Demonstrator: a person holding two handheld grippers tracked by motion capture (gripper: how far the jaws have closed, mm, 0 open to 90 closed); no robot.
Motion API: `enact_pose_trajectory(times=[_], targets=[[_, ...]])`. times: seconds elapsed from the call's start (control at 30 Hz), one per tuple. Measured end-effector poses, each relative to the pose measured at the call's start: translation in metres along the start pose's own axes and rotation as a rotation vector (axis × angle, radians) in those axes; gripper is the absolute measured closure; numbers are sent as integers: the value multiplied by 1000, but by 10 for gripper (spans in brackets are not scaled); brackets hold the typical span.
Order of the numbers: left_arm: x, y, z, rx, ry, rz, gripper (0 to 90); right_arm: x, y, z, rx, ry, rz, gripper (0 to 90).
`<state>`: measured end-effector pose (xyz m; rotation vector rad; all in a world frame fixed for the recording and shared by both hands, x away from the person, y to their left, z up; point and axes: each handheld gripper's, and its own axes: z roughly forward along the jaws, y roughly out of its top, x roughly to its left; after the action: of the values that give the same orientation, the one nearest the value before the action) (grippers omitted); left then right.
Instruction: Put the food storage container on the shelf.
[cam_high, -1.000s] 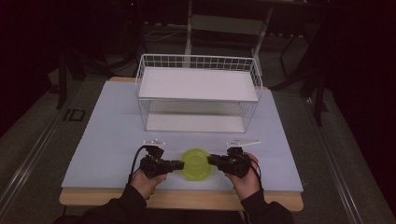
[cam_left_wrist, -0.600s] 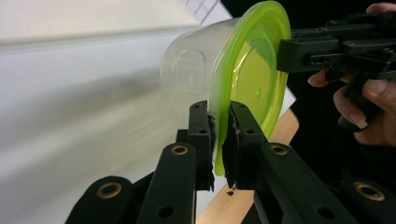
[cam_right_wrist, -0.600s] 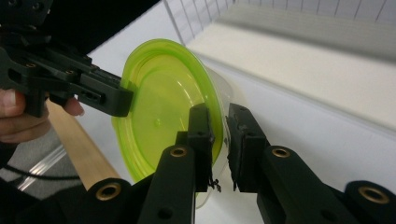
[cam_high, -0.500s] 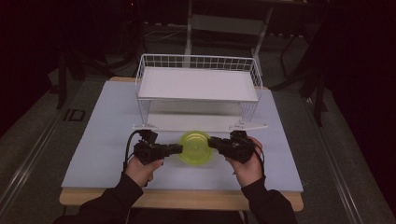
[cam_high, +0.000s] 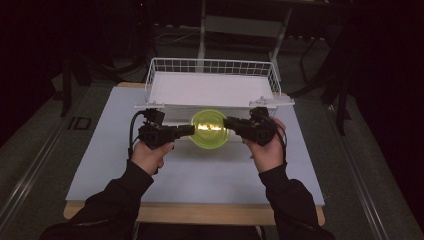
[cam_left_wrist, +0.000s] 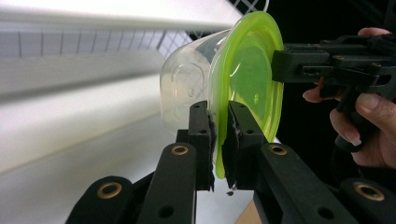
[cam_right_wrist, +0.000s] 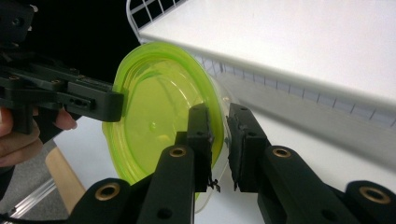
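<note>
High view: round clear plastic tub with a bright green lid (cam_high: 210, 128) now up in the air, right in front of the white wire basket shelf (cam_high: 212, 87). A second ago, down low near the front edge of the pale table (cam_high: 115, 165). Pinched on one side by the left gripper (cam_high: 189, 130), on the other by the right gripper (cam_high: 228, 122).

Left gripper view: black jaws clamped tight on the green rim (cam_left_wrist: 219, 140).

Right gripper view: jaws nipped on the rim too (cam_right_wrist: 217, 126), with a little gap showing lower down.

Probably heading onto the shelf next.
</note>
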<state>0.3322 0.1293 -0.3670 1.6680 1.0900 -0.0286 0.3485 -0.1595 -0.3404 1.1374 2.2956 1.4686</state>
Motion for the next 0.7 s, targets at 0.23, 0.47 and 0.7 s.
enact_pose_trajectory(times=[0.23, 0.47, 0.7], targets=[[9, 25, 5, -13, 25, -11, 827, -10, 28, 12, 21, -21, 0, 797], [8, 52, 8, -36, 55, -9, 826, -20, 53, 15, 16, -34, 19, 794], [9, 71, 17, -55, 81, -5, 824, -31, 72, 19, 14, -48, 39, 791]])
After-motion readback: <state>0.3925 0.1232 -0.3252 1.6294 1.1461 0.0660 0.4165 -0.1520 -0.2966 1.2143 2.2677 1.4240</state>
